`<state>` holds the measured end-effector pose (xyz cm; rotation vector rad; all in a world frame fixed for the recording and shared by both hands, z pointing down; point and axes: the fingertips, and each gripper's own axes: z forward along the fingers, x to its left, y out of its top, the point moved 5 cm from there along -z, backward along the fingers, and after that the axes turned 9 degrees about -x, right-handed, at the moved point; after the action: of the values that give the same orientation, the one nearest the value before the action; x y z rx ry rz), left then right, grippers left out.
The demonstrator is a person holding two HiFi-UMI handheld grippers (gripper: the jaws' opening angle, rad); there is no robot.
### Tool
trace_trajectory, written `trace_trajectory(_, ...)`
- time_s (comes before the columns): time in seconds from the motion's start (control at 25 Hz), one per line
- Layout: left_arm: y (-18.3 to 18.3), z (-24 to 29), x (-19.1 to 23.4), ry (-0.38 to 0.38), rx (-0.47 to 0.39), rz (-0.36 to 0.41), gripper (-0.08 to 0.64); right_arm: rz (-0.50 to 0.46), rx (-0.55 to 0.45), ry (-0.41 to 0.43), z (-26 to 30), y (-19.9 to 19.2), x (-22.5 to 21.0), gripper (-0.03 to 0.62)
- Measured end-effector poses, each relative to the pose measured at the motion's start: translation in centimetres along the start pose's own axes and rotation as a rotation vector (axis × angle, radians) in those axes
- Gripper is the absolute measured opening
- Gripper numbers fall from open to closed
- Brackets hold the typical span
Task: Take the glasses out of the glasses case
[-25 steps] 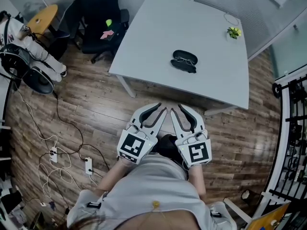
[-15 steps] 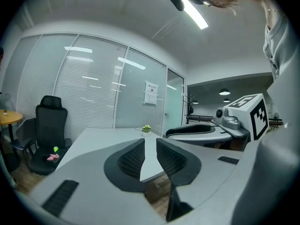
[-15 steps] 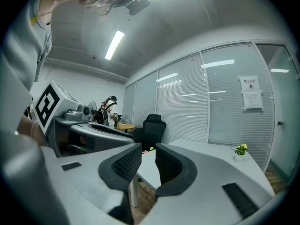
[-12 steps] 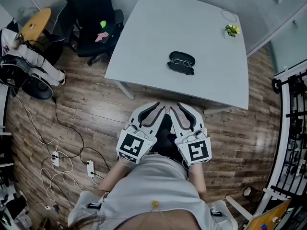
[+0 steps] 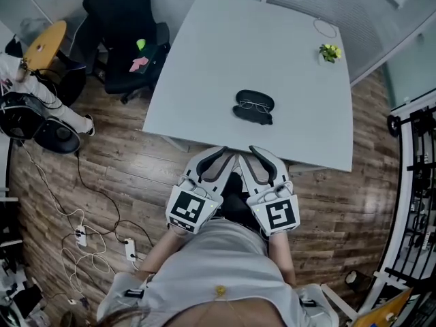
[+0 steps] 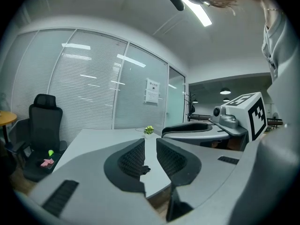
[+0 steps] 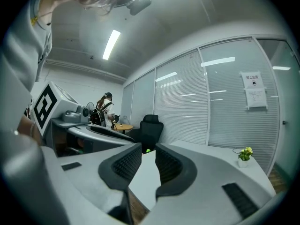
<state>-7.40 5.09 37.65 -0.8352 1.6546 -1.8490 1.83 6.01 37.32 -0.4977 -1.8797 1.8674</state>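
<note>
A black glasses case lies open on the white table, near its front edge, with a pair of glasses inside. In the head view my left gripper and right gripper are held side by side, their tips at the table's front edge, short of the case. Both point roughly level at the table. The left gripper is open by a narrow gap with nothing in it; a dark bit of the case shows through the gap. The right gripper is open and empty too.
A small potted plant and a thin ring sit at the table's far right. A black office chair stands left of the table. Cables and power strips lie on the wood floor. A black rack stands on the right.
Both grippers have moved forward together; the table and the case now appear nearer, and the tips have reached the table's front edge. The jaws look unchanged.
</note>
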Motion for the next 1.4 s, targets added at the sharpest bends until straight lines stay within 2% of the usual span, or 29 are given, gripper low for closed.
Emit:
trace_trajectory(0.4,0.9,7.0,3.5,-0.024,0.029,0.016,0.078,0.006,0.019,-0.005,4.5,-0.4,-6.2,0.097)
trace_trajectory(0.84,0.9,13.4,5.2,-0.029,0.057,0.017,0.078,-0.003,0.051,0.010,7.5,-1.7,-12.6,0.098)
trace_trajectory(1.16,0.3,15.9,5.9,0.004,0.068,0.019,0.078,-0.039,0.097,0.073,8.6,-3.5,-15.2,0.098)
trace_trajectory(1.4,0.4,16.5,6.8,0.011,0.082,0.028,0.078,-0.050,0.145,0.083,9.5,-4.8,-15.8,0.098)
